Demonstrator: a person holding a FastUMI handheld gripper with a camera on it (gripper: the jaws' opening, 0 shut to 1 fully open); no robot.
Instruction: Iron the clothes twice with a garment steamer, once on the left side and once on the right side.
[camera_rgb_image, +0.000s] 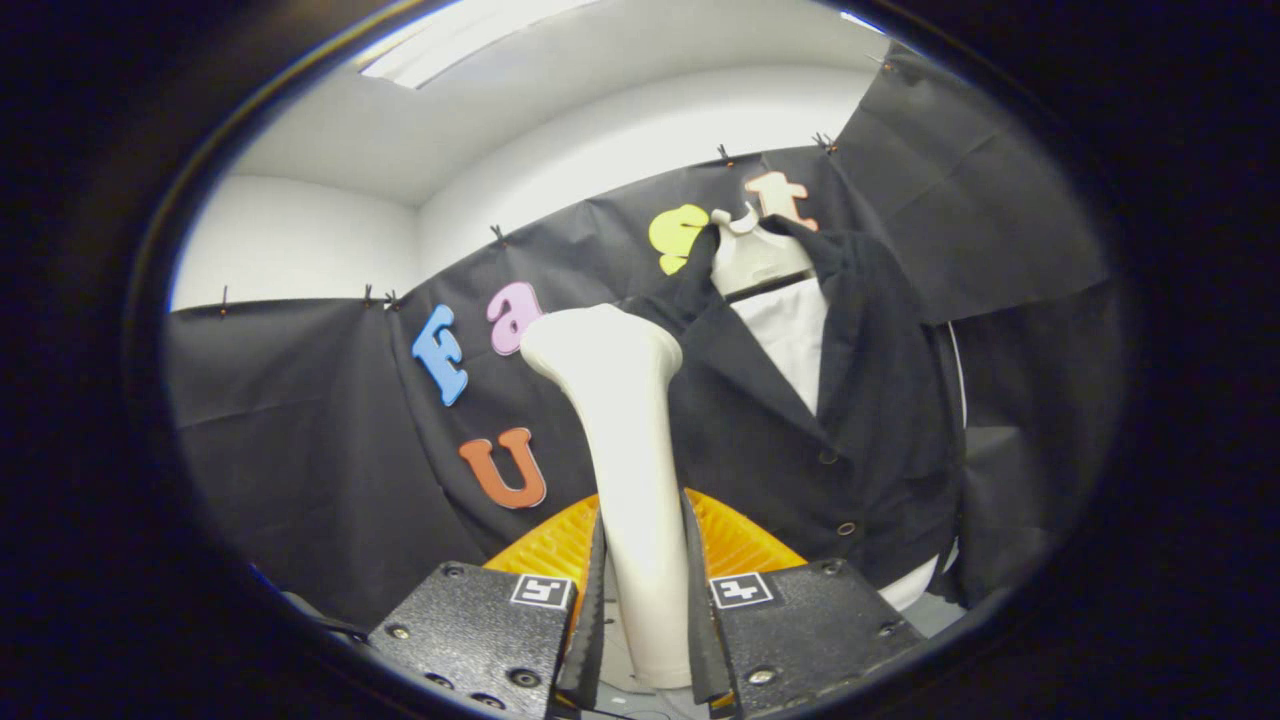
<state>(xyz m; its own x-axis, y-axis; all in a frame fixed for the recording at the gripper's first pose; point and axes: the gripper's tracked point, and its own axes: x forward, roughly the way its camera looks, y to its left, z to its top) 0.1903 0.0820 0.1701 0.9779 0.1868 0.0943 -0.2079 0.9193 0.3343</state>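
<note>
**Q:** What is held at this moment, and how?

**A:** The steamer (625, 440) is clamped by its handle between the two fingers of the gripper (645, 620). Both fingers are seen pressed against the handle, one on each side. The steamer's head is raised beyond the fingers and is placed at the left edge of the jacket (800, 420).

**Q:** Where is the garment located?

**A:** The dark jacket is hung on a pale hanger (755, 255) in front of the black cloth wall (300, 420), with a white shirt (795, 335) visible inside the open collar. It lies ahead of the fingers and slightly to their right. Whether the steamer's head is touching the fabric cannot be determined.

**Q:** Which faults are to be expected from here?

**A:** Three are judged likely:

1. Slippage. The handle is smooth and tapered; if grip pressure is relaxed during a stroke, the steamer may be rotated or dropped.
2. Garment displacement. The jacket is suspended freely. If the head is pressed too hard, the jacket may be swung aside or pulled off the hanger.
3. Incomplete coverage. The head is positioned near one side only. If the second pass is not shifted across the buttons (838, 490), one side may be left untreated.

**Q:** What precaution is advised?

**A:** Light, steady contact is to be maintained, and the clamp is to be kept firm throughout.
</note>
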